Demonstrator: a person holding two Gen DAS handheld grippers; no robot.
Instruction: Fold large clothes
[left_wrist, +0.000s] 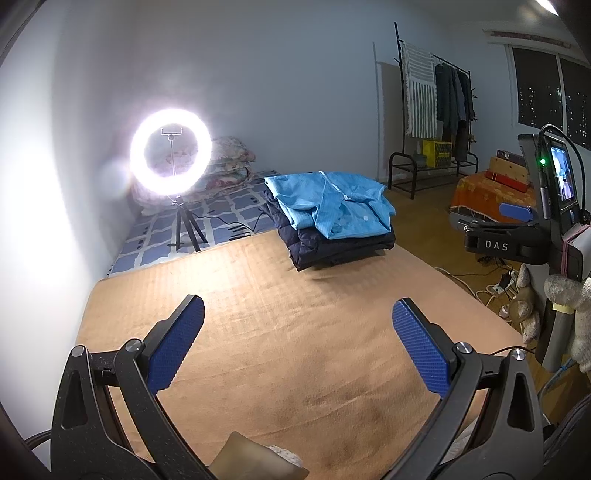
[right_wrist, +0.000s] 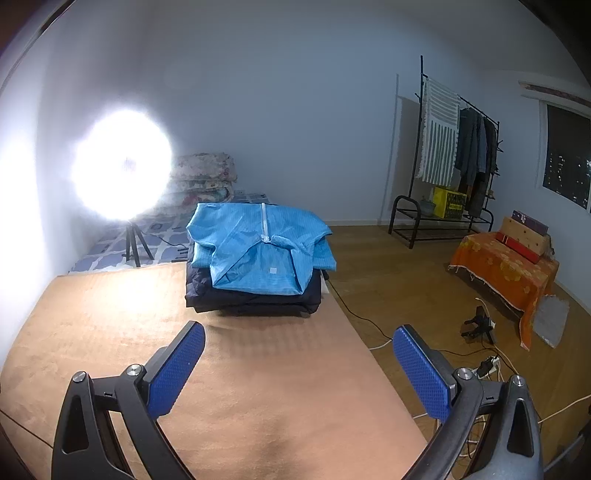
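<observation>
A lit ring light (left_wrist: 170, 149) stands on its tripod at the left. The left gripper (left_wrist: 298, 345) hovers over the tan mat (left_wrist: 277, 314), fingers spread wide and empty. Farther back, a folded blue shirt (right_wrist: 258, 247) tops a dark jacket (right_wrist: 251, 295). The right gripper (right_wrist: 299, 369) is likewise spread and empty. A clothes rack (right_wrist: 454, 155) stands at the right.

Light-blue zip garment (right_wrist: 258, 254) – folded, collar up, lying atop a folded navy padded jacket (right_wrist: 251, 299); stack sits at mat's far edge.
</observation>
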